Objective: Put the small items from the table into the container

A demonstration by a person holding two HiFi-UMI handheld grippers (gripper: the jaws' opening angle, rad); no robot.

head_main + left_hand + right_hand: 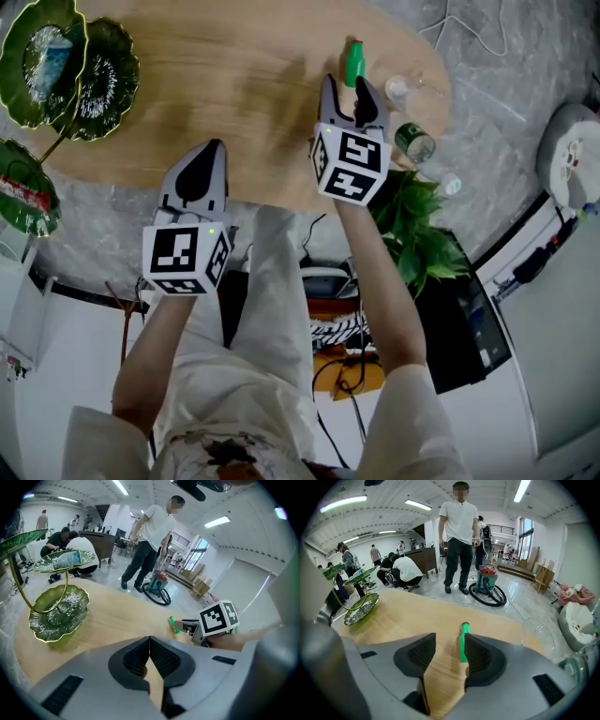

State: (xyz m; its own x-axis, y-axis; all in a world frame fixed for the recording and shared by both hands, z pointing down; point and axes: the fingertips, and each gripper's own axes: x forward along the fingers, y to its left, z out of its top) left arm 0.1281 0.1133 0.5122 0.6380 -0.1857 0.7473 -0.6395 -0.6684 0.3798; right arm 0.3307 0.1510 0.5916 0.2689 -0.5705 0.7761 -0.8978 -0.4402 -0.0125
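A small green pen-like stick [353, 64] lies on the oval wooden table [216, 75] near its far right end. My right gripper [347, 89] is just short of it and open. In the right gripper view the stick [463, 641] lies between the jaws, close beside the right pad, and the right gripper [450, 639] does not pinch it. My left gripper [214, 145] hovers over the table's near edge, shut and empty [150, 641]. The container, a green tiered leaf-shaped dish [103, 70], stands at the table's left end [58, 613].
A clear cup [405, 89] and a green-capped bottle [413, 142] sit at the table's right edge, with a potted plant [417, 230] below them. One upper leaf dish holds a packet [65, 559]. People and a vacuum cleaner [487, 585] are on the floor beyond the table.
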